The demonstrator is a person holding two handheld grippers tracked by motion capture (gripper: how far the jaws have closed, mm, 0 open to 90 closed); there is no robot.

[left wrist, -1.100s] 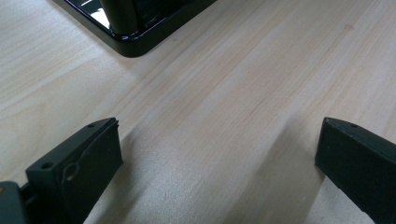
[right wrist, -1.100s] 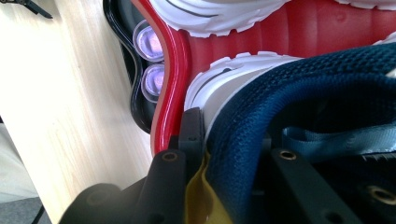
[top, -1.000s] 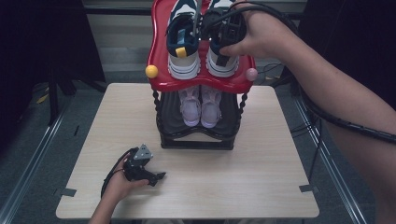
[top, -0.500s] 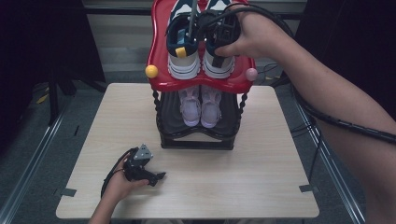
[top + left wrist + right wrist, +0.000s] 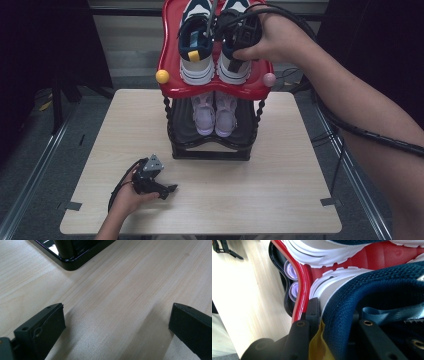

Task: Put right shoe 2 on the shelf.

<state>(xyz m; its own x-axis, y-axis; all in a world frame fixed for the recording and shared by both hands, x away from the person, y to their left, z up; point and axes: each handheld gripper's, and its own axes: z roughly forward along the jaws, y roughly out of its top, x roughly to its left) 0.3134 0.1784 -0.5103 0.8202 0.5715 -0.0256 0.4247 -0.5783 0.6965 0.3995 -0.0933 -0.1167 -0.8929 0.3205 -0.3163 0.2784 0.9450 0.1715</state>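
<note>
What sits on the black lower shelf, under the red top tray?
A pair of lilac shoes stands side by side on the lower shelf. The red tray covers their far ends.

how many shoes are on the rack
4. Two navy-and-white sneakers, left and right, sit on the red top shelf, the right one gripped by the right claw. Two lilac shoes, left and right, sit below. Others may be hidden.
</note>
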